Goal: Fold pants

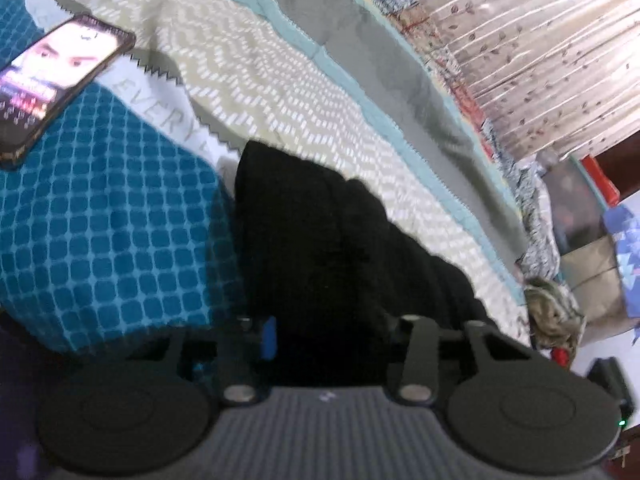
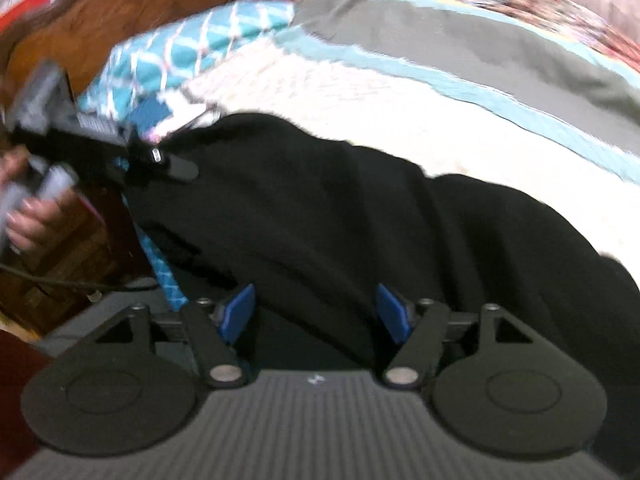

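Observation:
The black pants (image 1: 328,240) lie on the cream patterned bedspread (image 1: 280,92), bunched in thick folds. My left gripper (image 1: 324,336) is at their near edge; one blue pad (image 1: 269,338) shows and the other is hidden by cloth, which fills the gap between the jaws. In the right wrist view the pants (image 2: 340,208) spread across the bed. My right gripper (image 2: 316,316) stands open, its blue pads (image 2: 239,312) wide apart over the cloth. The left gripper (image 2: 176,166) shows there at the pants' far left corner, held by a hand (image 2: 36,216).
A phone (image 1: 56,84) with a lit screen lies on a teal checked pillow (image 1: 104,220) to the left. A grey and teal quilt border (image 1: 380,68) and curtains (image 1: 540,40) run along the far side. A wooden headboard (image 2: 120,20) stands behind the pillow.

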`<state>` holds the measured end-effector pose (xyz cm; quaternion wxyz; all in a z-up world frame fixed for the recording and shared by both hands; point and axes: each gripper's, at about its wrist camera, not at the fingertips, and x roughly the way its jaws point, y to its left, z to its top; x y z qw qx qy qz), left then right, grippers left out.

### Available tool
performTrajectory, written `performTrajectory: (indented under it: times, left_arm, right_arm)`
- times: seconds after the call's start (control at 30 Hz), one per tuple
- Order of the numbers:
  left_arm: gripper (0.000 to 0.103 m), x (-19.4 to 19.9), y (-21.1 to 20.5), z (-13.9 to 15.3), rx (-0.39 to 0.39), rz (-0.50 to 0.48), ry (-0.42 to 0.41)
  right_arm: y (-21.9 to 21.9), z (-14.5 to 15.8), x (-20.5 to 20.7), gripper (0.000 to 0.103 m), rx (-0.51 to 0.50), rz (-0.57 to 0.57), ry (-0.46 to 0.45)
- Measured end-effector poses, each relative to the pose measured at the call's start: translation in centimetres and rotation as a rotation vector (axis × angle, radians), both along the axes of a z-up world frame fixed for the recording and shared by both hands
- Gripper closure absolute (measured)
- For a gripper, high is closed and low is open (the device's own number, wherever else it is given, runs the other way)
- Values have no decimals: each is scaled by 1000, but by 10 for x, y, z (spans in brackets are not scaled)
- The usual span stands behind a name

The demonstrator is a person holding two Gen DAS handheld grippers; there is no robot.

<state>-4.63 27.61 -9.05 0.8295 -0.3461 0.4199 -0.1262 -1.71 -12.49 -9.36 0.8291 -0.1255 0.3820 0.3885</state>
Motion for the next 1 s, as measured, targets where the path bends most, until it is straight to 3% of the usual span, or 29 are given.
performTrajectory:
  times: [0.03, 0.07, 0.17, 0.23, 0.3, 0.4, 0.43, 0.53, 0.63, 0.73, 0.8, 0.9, 1.0]
  left_arm:
    - [70, 1, 1, 5, 1, 4, -12]
    - [72, 1, 2, 13, 11, 8, -33]
    - [74, -2, 4, 38, 14, 23, -99]
    - [74, -9, 8, 52, -2, 29, -131]
    - [74, -16, 10, 54, 37, 28, -139]
    - [73, -16, 1, 25, 190, 43, -34]
    - [71, -17, 0, 12, 224, 55, 13]
    - [55, -26, 6, -1, 198, 106, 69]
    - [43, -37, 15, 24, 194, 114, 5]
    - [42, -39, 25, 54, 292, 182, -95]
    - [40, -25, 21, 69, 368, 172, -142]
    - [20, 13, -3, 82, 442, 34, -225]
    - [18, 56, -37, 73, 505, -122, -254]
  right_arm:
    - [10, -5, 1, 72, -37, 24, 2]
    - [14, -5, -1, 85, -51, 40, 5]
    - [11, 13, -15, 87, 14, 107, 4]
    - [5, 28, -24, 87, 85, 150, 40]
    - [7, 25, -28, 81, 94, 176, 61]
    - [22, -11, -19, 71, 19, 140, 138]
    - [24, -20, -17, 71, 38, 123, 154]
    - [19, -14, -9, 54, 137, 90, 238]
    - [-4, 4, -9, 44, 211, 24, 221]
    - [-47, 14, -12, 44, 293, -106, 223]
    - [-71, 13, -19, 44, 340, -206, 228]
    - [-107, 9, -28, 44, 384, -357, 239]
    - [-132, 3, -40, 44, 439, -479, 259]
